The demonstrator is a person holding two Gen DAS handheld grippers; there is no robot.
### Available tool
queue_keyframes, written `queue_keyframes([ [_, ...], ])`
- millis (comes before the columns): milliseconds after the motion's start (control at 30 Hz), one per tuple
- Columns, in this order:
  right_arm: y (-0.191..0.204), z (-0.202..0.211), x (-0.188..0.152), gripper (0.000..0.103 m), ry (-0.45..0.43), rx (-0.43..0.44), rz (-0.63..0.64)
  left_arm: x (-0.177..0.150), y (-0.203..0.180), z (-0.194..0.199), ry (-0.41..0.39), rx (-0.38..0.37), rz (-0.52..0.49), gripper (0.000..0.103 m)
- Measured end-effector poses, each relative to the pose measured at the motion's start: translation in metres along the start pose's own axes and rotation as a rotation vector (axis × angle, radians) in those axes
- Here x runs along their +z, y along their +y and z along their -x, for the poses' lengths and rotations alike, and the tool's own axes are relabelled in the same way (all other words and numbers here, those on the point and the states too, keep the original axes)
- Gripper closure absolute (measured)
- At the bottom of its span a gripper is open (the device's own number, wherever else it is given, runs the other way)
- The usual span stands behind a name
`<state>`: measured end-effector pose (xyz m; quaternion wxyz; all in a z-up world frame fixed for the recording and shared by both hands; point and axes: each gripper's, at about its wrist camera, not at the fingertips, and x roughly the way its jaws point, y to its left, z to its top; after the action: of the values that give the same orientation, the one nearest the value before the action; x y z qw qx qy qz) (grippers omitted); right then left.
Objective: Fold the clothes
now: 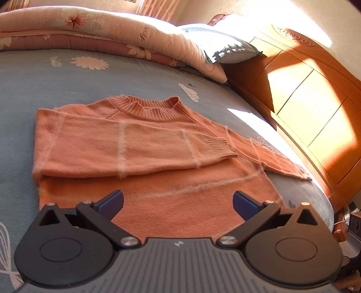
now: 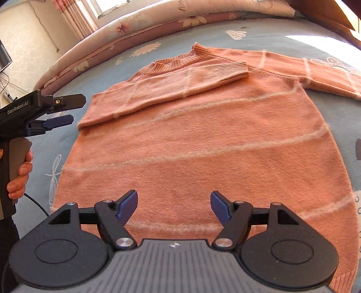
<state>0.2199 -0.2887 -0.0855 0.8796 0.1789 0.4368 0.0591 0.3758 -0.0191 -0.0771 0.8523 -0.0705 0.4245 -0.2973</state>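
Note:
An orange knit sweater (image 1: 158, 171) with pale stripes lies flat on the blue bed sheet (image 1: 67, 85), neck away from me. Its left sleeve (image 1: 126, 144) is folded across the chest; its right sleeve (image 1: 277, 160) stretches out to the right. My left gripper (image 1: 178, 202) is open and empty above the sweater's lower left part. In the right wrist view the sweater (image 2: 203, 146) fills the middle, and my right gripper (image 2: 173, 206) is open and empty above its hem. The left gripper (image 2: 61, 110) also shows there, just left of the sweater's edge.
A folded floral quilt (image 1: 101, 33) and a grey pillow (image 1: 227, 47) lie along the far side of the bed. A wooden headboard (image 1: 304, 97) stands at the right. A curtained window (image 2: 90, 11) is at the far left.

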Motion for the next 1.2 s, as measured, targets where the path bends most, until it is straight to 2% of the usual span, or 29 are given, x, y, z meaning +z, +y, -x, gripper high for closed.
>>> queue_keyframes([
  [100, -0.020, 0.004, -0.006, 0.028, -0.015, -0.029, -0.049, -0.007, -0.019, -0.019, 0.059, -0.046, -0.038, 0.001],
  [233, -0.023, 0.008, 0.003, 0.028, -0.081, -0.041, 0.009, -0.015, -0.022, -0.030, 0.083, -0.064, -0.059, 0.001],
  [300, -0.026, -0.003, 0.025, 0.027, -0.118, -0.034, 0.024, -0.019, -0.020, -0.033, 0.085, -0.066, -0.065, 0.001],
  [367, -0.030, -0.017, 0.051, 0.026, -0.155, -0.025, 0.035, -0.017, -0.010, -0.032, 0.071, -0.102, -0.024, 0.001],
  [500, -0.038, -0.044, 0.103, 0.017, -0.230, -0.006, 0.056, -0.015, 0.001, -0.033, 0.054, -0.156, 0.015, 0.001],
  [600, -0.049, -0.071, 0.121, 0.017, -0.212, 0.066, -0.026, -0.015, 0.002, -0.033, 0.050, -0.167, 0.003, 0.001],
  [767, -0.070, -0.079, 0.109, 0.018, -0.236, 0.081, -0.121, -0.015, 0.002, -0.035, 0.047, -0.173, -0.013, 0.001],
  [800, -0.074, -0.075, 0.106, 0.018, -0.245, 0.070, -0.132, -0.015, 0.002, -0.035, 0.048, -0.174, -0.012, 0.001],
  [900, -0.073, -0.065, 0.107, 0.018, -0.244, -0.048, -0.103, -0.015, 0.002, -0.035, 0.050, -0.173, -0.017, 0.001],
  [933, -0.069, -0.063, 0.109, 0.017, -0.239, -0.051, -0.092, -0.015, 0.001, -0.035, 0.050, -0.171, -0.019, 0.001],
  [1000, -0.058, -0.060, 0.117, 0.016, -0.224, -0.008, -0.071, -0.015, 0.000, -0.035, 0.051, -0.166, -0.026, 0.001],
  [1100, -0.034, -0.065, 0.127, 0.007, -0.198, 0.132, -0.034, -0.016, 0.000, -0.035, 0.050, -0.168, -0.038, 0.001],
  [1200, -0.017, -0.091, 0.130, 0.007, -0.099, 0.230, -0.057, -0.016, 0.003, -0.035, 0.050, -0.183, -0.026, 0.001],
])
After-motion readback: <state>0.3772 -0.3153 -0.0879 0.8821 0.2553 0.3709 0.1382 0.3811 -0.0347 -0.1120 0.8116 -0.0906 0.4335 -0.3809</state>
